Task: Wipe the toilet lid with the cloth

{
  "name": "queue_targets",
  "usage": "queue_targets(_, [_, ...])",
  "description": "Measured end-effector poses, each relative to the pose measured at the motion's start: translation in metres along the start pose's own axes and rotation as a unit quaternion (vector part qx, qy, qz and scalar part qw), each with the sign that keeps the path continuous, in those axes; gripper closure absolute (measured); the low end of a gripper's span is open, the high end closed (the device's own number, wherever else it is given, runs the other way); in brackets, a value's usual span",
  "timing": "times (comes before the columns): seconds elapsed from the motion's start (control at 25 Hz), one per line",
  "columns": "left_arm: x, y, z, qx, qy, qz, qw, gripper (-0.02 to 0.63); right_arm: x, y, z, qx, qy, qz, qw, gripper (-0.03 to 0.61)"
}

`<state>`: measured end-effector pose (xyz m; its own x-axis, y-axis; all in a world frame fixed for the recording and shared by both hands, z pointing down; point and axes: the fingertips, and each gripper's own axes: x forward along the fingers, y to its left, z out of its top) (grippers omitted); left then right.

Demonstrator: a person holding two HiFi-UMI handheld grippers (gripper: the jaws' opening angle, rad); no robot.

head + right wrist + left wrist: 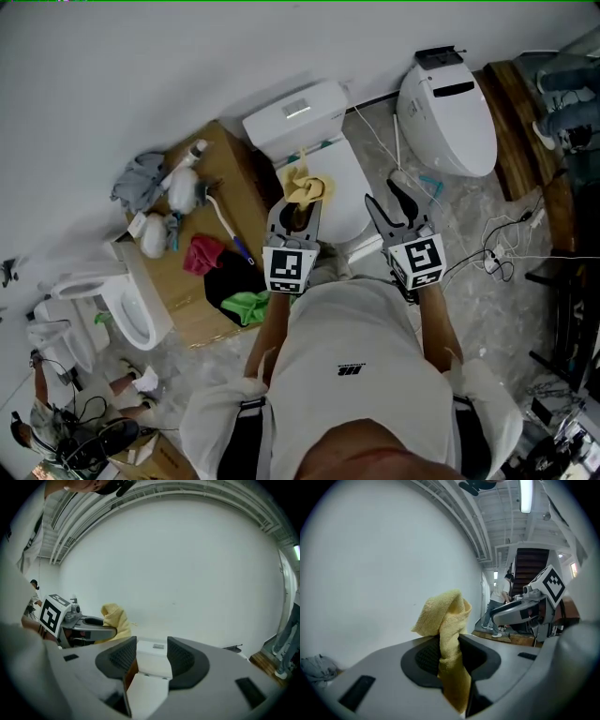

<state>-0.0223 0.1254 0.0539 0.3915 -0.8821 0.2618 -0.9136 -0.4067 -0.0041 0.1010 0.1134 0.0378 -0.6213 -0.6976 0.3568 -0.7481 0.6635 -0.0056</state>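
- The left gripper [296, 214] was clenched on the yellow cloth [307, 186]. The cloth was pinched between the two pads, with a bunched part standing up past the fingertips and another part hanging down between the jaws.
- The cloth was held over the far left part of the white toilet lid [352, 192], near the tank [295, 112]. Whether it touched the lid could not be told.
- The right gripper [392, 208] was released, its jaws spread wide with nothing gripped. The lid and the tank were seen through the gap.
- Both grippers were held side by side in front of the person, pointed toward the far white wall [187, 564], the right one over the lid's right edge.
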Motion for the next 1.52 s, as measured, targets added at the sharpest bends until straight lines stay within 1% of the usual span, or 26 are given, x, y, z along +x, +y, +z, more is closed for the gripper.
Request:
queue_targets(0.4, [0.043, 0.037, -0.033, -0.029, 0.022, -0.007, 0.9993, 0.505, 0.070, -0.004, -0.008, -0.014, 0.040, 0.023, 0.999, 0.360])
queue_targets(0.64, [0.073, 0.045, -0.050, -0.037, 0.032, -0.004, 0.9988, 0.505, 0.103, -0.022, -0.024, -0.010, 0.062, 0.037, 0.997, 0.360])
queue_targets(0.8, [0.099, 0.046, -0.066, -0.040, 0.046, 0.001, 0.9981, 0.505, 0.124, -0.043, -0.043, -0.008, 0.080, 0.052, 0.995, 0.360])
queue_targets(1.0, [0.139, 0.037, -0.091, -0.046, 0.072, 0.010, 0.9963, 0.505, 0.150, -0.073, -0.070, -0.006, 0.104, 0.088, 0.991, 0.360])
queue_targets(1.28, [0.205, 0.025, -0.131, -0.074, 0.115, 0.035, 0.9901, 0.505, 0.190, -0.122, -0.112, -0.004, 0.141, 0.145, 0.979, 0.360])
queue_targets(1.52, [0.255, 0.014, -0.173, -0.089, 0.142, 0.040, 0.9851, 0.505, 0.223, -0.158, -0.158, -0.001, 0.168, 0.179, 0.969, 0.360])
